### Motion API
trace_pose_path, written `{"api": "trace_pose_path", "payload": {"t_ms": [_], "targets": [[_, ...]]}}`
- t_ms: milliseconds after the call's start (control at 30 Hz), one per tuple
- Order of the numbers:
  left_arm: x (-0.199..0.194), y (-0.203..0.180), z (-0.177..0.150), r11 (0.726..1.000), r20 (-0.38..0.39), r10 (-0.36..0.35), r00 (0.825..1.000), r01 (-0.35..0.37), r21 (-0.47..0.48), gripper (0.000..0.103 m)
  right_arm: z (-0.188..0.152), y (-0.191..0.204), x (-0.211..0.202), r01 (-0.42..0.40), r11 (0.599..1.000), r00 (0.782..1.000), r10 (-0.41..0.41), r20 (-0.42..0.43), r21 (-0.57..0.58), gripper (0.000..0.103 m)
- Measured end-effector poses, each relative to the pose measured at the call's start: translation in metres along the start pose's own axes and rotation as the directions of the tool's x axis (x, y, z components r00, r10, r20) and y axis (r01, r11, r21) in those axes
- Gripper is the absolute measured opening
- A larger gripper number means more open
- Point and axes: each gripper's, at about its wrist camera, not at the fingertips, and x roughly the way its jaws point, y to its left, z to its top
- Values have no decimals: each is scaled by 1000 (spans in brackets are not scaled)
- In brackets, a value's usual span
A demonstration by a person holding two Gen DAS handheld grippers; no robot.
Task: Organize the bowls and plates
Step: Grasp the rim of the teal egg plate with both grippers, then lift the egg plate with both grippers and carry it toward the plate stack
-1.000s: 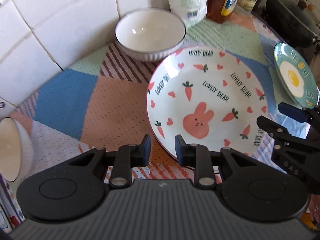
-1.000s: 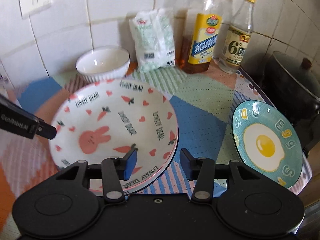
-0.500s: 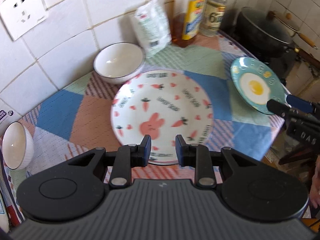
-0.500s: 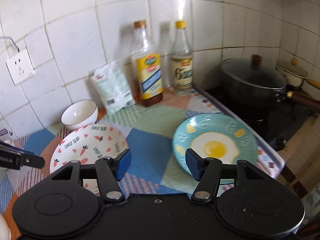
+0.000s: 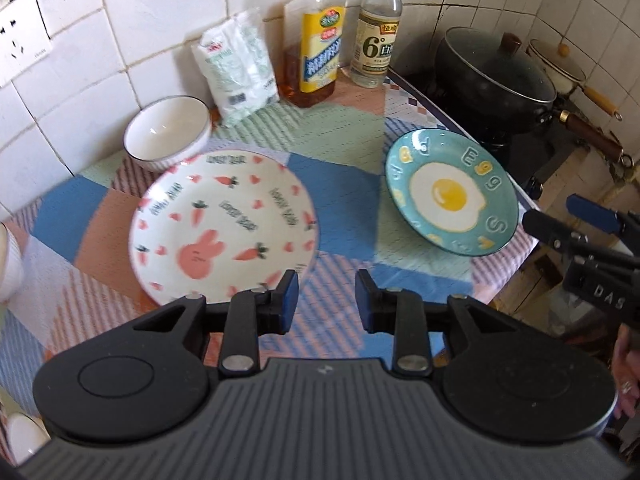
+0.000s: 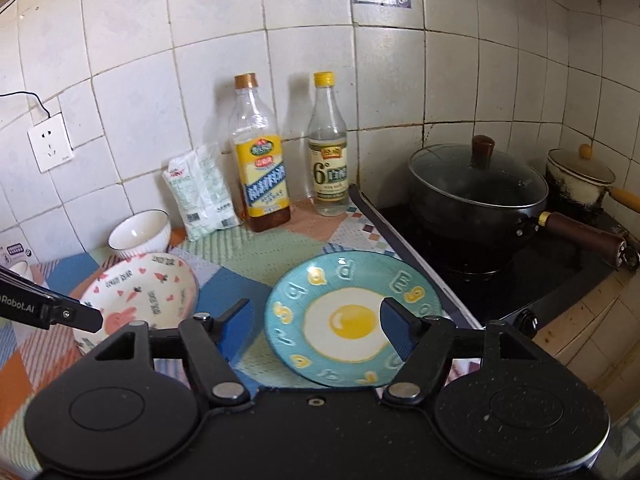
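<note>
Both hand-held grippers withdrawn from rabbit plate [image 5: 224, 228]; right hand-held gripper [image 6: 316, 320] opening, empty, over egg plate [image 6: 352, 316]; left hand-held gripper [image 5: 326, 300] parting, empty. Risk: counter-edge overhang, nudge tips plate.

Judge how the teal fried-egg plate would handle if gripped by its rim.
The teal fried-egg plate looks like glazed ceramic: probably rigid, and breakable if dropped. Its glossy surface may be slippery between pads. Lying flat and shallow on the patchwork mat, it seems unlikely to roll or tip.

1. Left gripper [image 5: 326, 300]: black arms behind blue-padded jaws, silver pivot screws, ribbed grey body
2. Right gripper [image 6: 316, 322]: matching black build, blue pads, white "DAS" lettering behind its jaws
</note>
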Motion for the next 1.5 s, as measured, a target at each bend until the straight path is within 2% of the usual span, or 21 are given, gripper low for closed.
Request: {"api": "trace_pose_path", "payload": {"t_ms": [133,367,567,733,833,900,1133,1200,1300,1433,1500], "targets": [[17,-27,-2,998,7,9,1000,-8,-60,41,-9,-28,9,-25,1000,1000,25,17,-15,81],[51,-61,-1,989,29,11,1000,-6,-149,47,-25,-70,32,-61,998,998,61,13,-22,82],[88,-74,2,983,43,25,999,-17,-182,48,-33,-104,63,-93,993,996,91,22,72,82],[116,-75,4,970,37,36,999,-26,-241,49,-44,-119,92,-116,983,993,119,-16,143,81],[134,-76,6,966,30,44,999,-35,-258,51,-50,-122,105,-140,975,988,149,-39,174,72],[143,-76,7,962,25,50,998,-41,-270,51,-51,-122,113,-149,972,986,160,-49,182,63],[164,-75,13,962,4,37,999,-35,-270,51,-48,-124,129,-138,971,982,160,-102,195,39],[166,-74,16,959,-2,46,999,-45,-278,51,-47,-126,133,-116,974,983,140,-117,193,22],[168,-74,19,962,-18,41,999,-44,-270,51,-46,-134,136,-94,964,986,124,-108,248,21],[170,-73,21,965,-22,34,999,-38,-258,49,-46,-135,141,-105,964,986,134,-104,245,21],[170,-72,22,964,-16,15,1000,-19,-264,40,-46,-138,143,-124,959,983,153,-98,257,20]]}}
